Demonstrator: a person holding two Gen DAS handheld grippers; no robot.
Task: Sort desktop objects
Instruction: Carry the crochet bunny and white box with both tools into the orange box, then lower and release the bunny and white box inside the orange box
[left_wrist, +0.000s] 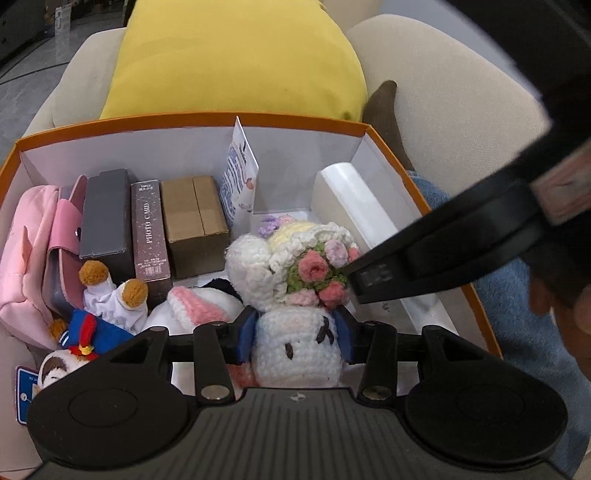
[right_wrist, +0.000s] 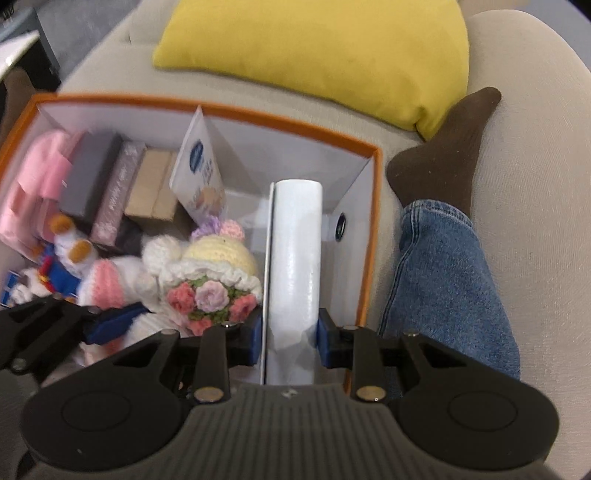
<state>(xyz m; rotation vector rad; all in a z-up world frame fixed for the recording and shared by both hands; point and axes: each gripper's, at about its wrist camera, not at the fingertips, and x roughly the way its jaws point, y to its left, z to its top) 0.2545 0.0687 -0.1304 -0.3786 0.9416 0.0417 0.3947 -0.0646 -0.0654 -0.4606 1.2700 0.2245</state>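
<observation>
The left gripper (left_wrist: 299, 339) is clenched on the white crochet doll (left_wrist: 295, 295) low in the orange box (left_wrist: 110, 127), beside the 3 upright small boxes (left_wrist: 147, 225). The right gripper (right_wrist: 290, 339) has its 2 pads around the white roll (right_wrist: 295, 258) at the box's right wall, seemingly touching it.
</observation>
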